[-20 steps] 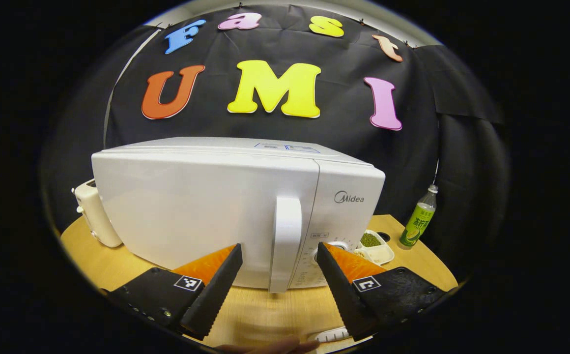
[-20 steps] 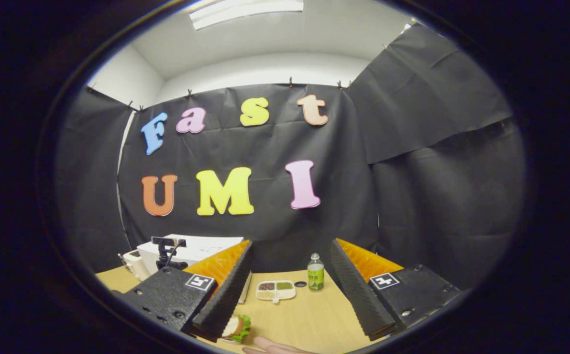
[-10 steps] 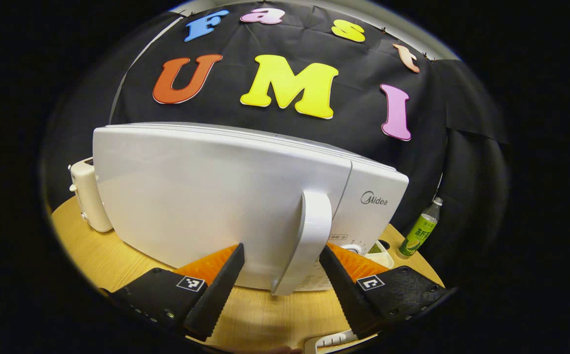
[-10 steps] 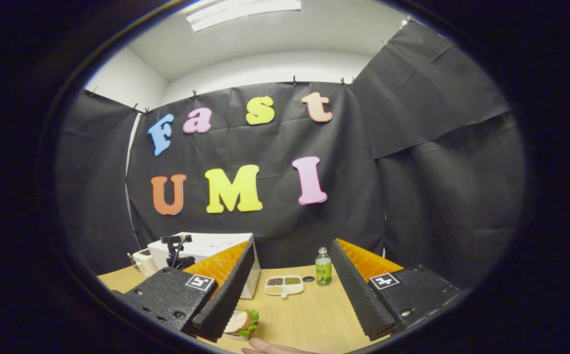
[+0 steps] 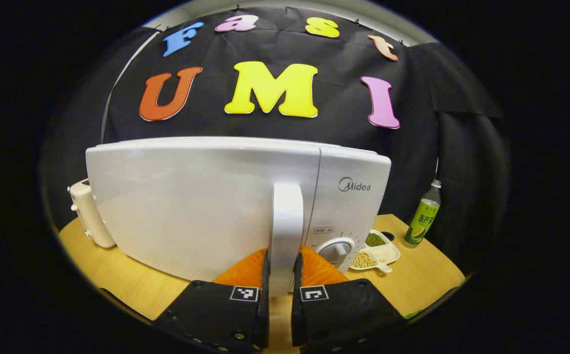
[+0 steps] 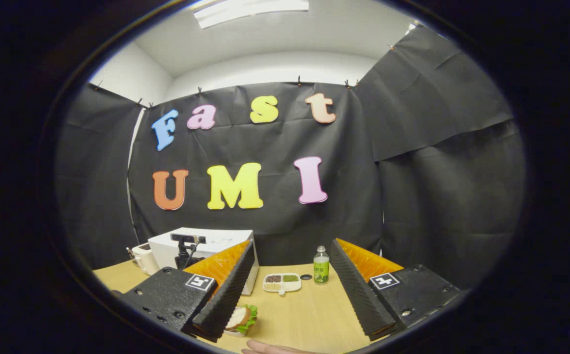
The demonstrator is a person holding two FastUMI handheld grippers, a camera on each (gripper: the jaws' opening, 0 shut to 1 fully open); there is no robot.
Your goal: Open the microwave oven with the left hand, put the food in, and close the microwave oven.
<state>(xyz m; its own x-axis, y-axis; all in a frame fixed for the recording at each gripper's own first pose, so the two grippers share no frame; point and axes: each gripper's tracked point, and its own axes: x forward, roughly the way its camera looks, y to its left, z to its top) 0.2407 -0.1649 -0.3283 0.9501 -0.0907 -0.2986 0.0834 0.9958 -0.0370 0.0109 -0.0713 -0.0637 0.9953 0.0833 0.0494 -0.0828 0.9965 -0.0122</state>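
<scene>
In the left gripper view, the left hand-held gripper [image 5: 280, 295] sits at bottom centre, its two fingers drawn in tight against either side of the lower end of the microwave's vertical door handle [image 5: 285, 231]. The white microwave oven [image 5: 206, 206] spans the middle of the frame, standing on the wooden table [image 5: 118, 275], with its door flush against the body. A control dial [image 5: 335, 251] shows on its panel just right of the handle. At the left edge, beside the microwave, stands a cream toaster [image 5: 87, 214]. Lower right of the microwave lies a white divided tray [image 5: 377, 248] holding green beans in one compartment, pale yellow beans in another and something whitish in a third. Further right a green-labelled bottle [image 5: 424, 214] stands upright near the table edge.

In the right gripper view, the right hand-held gripper [image 6: 290, 290] sits at the bottom with its fingers spread wide apart and nothing between them. A sandwich [image 6: 242, 318] with lettuce lies on a small plate on the table, at the tip of the finger on the left of the frame. Beyond, at centre, the divided tray [image 6: 282, 282] shows dark, green and pale fillings, with the bottle [image 6: 321, 266] upright just to its right. The microwave oven [image 6: 201, 246] stands at lower left of the frame. A person's fingertip [image 6: 270, 349] shows at the bottom edge.
</scene>
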